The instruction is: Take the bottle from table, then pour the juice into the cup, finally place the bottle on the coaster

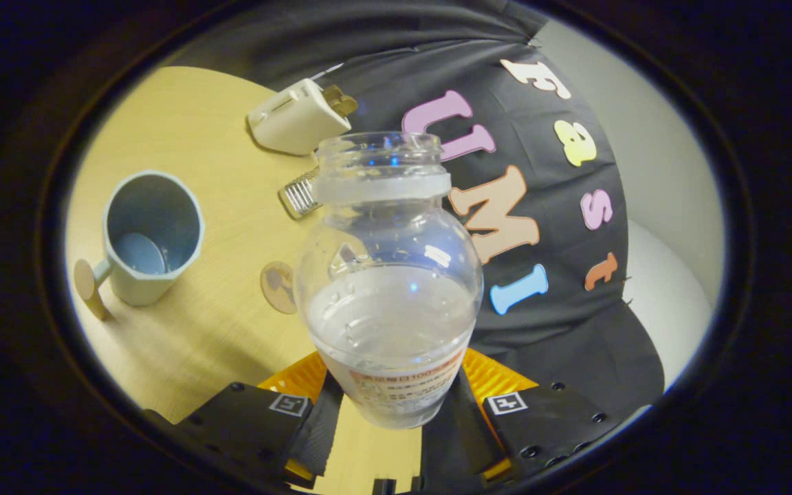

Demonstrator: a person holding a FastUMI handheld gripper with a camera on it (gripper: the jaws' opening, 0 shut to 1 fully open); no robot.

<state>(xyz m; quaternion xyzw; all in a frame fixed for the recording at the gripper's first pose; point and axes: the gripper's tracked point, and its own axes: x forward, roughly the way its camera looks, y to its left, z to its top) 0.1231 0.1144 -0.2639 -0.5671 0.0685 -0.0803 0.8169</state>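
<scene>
A clear plastic bottle (pixel 390 275) with no cap, roughly half full of pale liquid, stands upright between my fingers, lifted above the wooden table (pixel 217 330). My gripper (pixel 396 405) is shut on the bottle's lower body, one finger pressing each side. Left of the bottle, a blue-grey cup (pixel 152 237) with a wooden handle stands on the table with its mouth open. A small round coaster (pixel 277 287) lies on the table just behind the bottle's left side, partly hidden by it.
A cream-coloured box-shaped device (pixel 298 117) lies at the far edge of the table. A small ribbed metal cap (pixel 298 194) lies behind the bottle's neck. The black booth cloth hangs beyond and to the right.
</scene>
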